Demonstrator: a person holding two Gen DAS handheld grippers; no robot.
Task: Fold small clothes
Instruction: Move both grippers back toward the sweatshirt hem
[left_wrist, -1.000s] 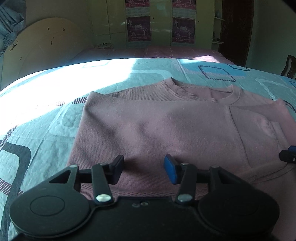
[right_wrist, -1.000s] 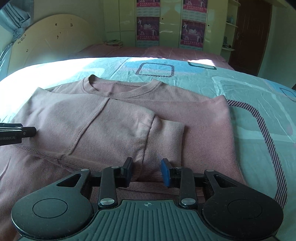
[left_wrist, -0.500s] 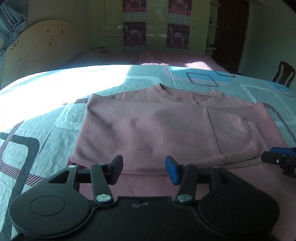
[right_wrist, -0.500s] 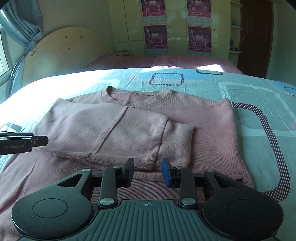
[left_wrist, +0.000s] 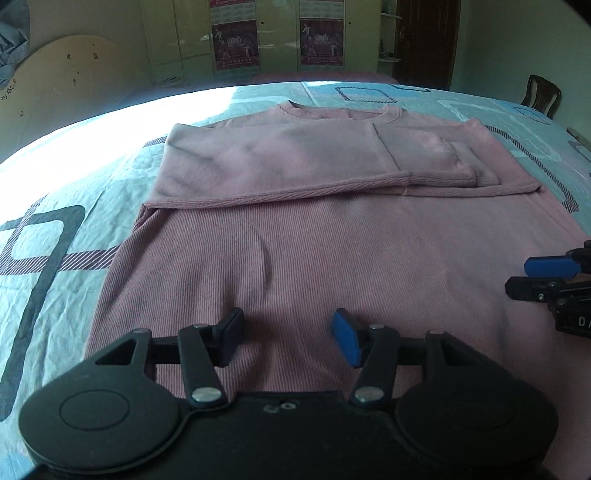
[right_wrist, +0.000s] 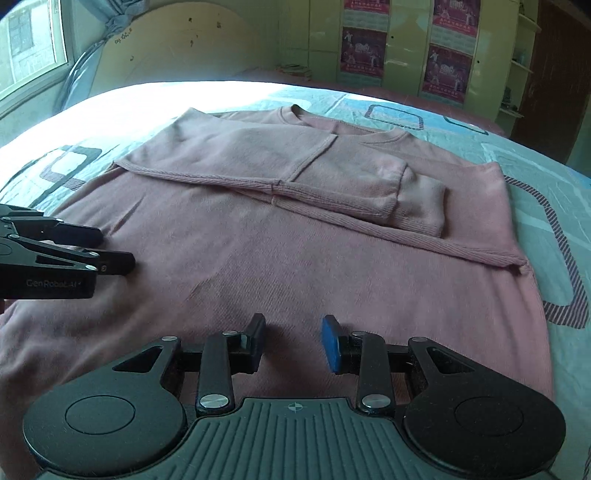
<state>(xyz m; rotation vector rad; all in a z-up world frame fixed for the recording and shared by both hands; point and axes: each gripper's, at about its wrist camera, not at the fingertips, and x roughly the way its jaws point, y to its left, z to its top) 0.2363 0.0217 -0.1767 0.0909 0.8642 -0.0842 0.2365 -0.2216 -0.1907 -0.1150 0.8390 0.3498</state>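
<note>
With both sleeves folded in, sweater (left_wrist: 332, 258) lies flat ahead of fingers. L gripper (left_wrist: 288, 339) & R gripper (right_wrist: 293, 341) wide, empty. Next: grab hem corners evenly, fold twd collar.

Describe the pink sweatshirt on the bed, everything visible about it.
The pink sweatshirt is a dusty-pink, finely ribbed knit with a round ribbed collar at the far end. It lies flat on the patterned teal bedsheet. A folded layer with a ribbed band along its edge lies across its far half, and a sleeve with a ribbed cuff rests on top at the right. The left hand-held gripper and right hand-held gripper sit open over the near part, gripping nothing.
</note>
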